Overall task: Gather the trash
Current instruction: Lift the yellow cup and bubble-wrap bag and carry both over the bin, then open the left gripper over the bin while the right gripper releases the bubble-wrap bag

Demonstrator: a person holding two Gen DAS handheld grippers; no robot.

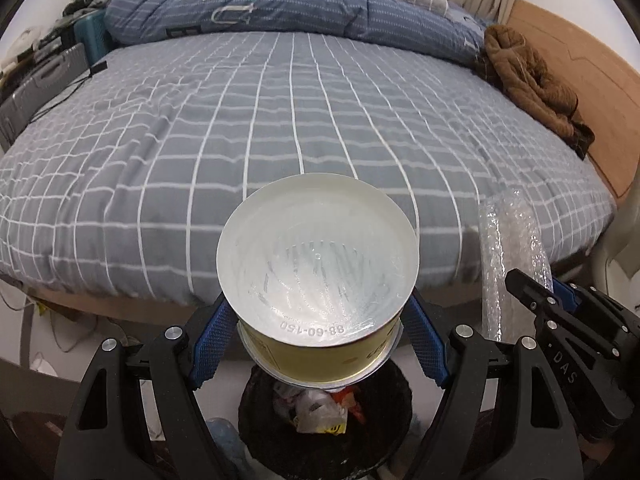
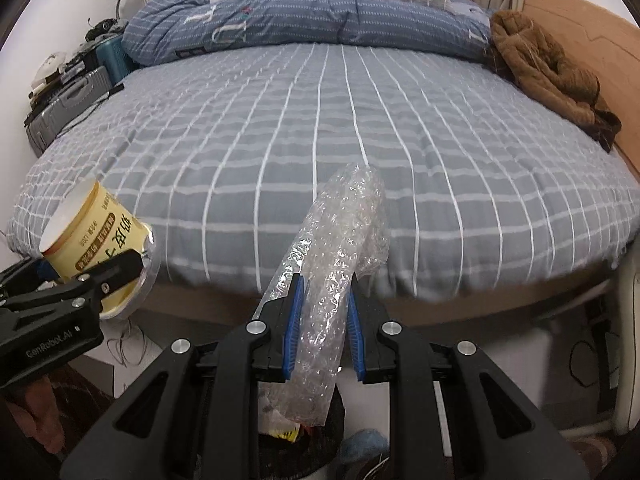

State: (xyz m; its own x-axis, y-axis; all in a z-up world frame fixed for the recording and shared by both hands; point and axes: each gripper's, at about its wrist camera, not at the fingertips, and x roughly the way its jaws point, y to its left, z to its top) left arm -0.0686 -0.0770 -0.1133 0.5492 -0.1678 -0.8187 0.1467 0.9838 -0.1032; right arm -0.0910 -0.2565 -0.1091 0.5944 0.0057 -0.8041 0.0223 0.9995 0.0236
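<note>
My left gripper (image 1: 318, 330) is shut on a yellow paper cup (image 1: 316, 256), held bottom toward the camera, right above a black trash bin (image 1: 256, 432) that holds wrappers. The cup also shows in the right wrist view (image 2: 90, 238) at the left, with the left gripper (image 2: 80, 292) on it. My right gripper (image 2: 323, 310) is shut on a roll of clear bubble wrap (image 2: 340, 240), whose lower end hangs over the bin (image 2: 336, 412). The bubble wrap also shows in the left wrist view (image 1: 510, 248), held by the right gripper (image 1: 532, 288).
A bed with a grey checked sheet (image 1: 280, 112) fills the view ahead. A blue quilt (image 1: 260, 4) and a brown garment (image 1: 528, 80) lie at its far side. A grey suitcase (image 2: 64, 108) and clutter stand at the left. A wooden headboard (image 2: 592, 40) runs along the right.
</note>
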